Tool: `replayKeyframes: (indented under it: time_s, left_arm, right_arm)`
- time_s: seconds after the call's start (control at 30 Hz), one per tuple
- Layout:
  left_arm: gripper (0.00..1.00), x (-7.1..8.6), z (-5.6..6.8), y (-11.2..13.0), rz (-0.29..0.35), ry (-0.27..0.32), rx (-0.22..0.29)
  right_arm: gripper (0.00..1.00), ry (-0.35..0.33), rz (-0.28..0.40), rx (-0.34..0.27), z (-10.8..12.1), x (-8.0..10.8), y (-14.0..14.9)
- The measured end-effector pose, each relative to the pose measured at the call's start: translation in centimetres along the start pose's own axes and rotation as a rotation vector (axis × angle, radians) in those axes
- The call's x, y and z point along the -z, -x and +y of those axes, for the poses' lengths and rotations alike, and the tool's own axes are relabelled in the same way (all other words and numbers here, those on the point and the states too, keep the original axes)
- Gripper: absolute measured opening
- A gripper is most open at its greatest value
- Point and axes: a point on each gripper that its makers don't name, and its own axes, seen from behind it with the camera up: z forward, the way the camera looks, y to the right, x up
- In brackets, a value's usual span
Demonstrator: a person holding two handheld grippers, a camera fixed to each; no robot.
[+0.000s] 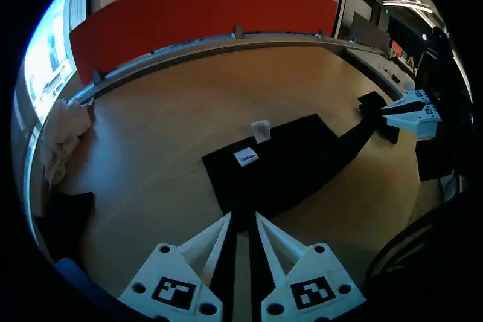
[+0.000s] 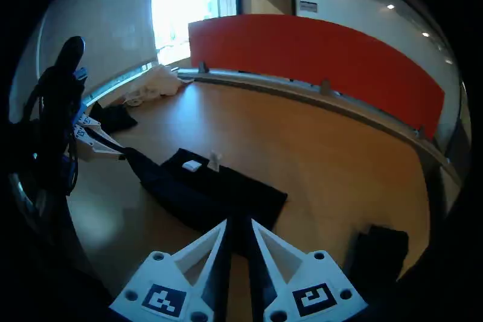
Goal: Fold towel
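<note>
A black towel (image 1: 284, 165) with two small white tags (image 1: 246, 156) lies spread on the wooden table (image 1: 181, 116). My left gripper (image 1: 243, 216) is shut on its near edge, dark cloth running up between the white fingers. In the left gripper view the right gripper (image 1: 385, 114) stands at the right, pinching a lifted corner of the towel. My right gripper (image 2: 239, 220) is likewise shut on the towel (image 2: 211, 192), gripping its near edge. In the right gripper view the left gripper (image 2: 121, 151) shows at the left, holding a raised corner, with a dark-gloved hand (image 2: 57, 116) behind it.
A heap of white cloths (image 1: 63, 132) (image 2: 154, 83) lies at the table's far corner, with a black cloth (image 2: 115, 118) beside it. Another black cloth (image 2: 380, 249) sits near the table's edge. A red partition (image 1: 199, 14) (image 2: 314, 56) lines the far side.
</note>
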Motion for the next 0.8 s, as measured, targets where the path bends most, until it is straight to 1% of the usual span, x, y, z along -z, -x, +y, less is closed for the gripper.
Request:
replayKeyframes:
  time_s: [0.17, 0.37, 0.67, 0.8]
  left_arm:
    - [0.12, -1.3, -0.4, -0.1, -0.019, 0.005, 0.001]
    - [0.12, -2.5, -0.7, 0.2, -0.039, 0.004, -0.009]
    - [0.13, -4.3, -1.2, 0.0, -0.048, 0.006, -0.006]
    - [0.16, -5.4, -1.6, -0.4, -0.044, -0.003, -0.008]
  right_arm:
    - [0.14, 0.002, -0.012, 0.001, 0.8, -1.3, 0.0]
    - [0.14, -0.002, -0.03, 0.004, 1.3, -2.4, 0.3]
    - [0.14, 0.004, -0.057, -0.005, 2.3, -4.2, 0.9]
    - [0.14, 0.014, -0.075, -0.013, 3.0, -5.2, 1.3]
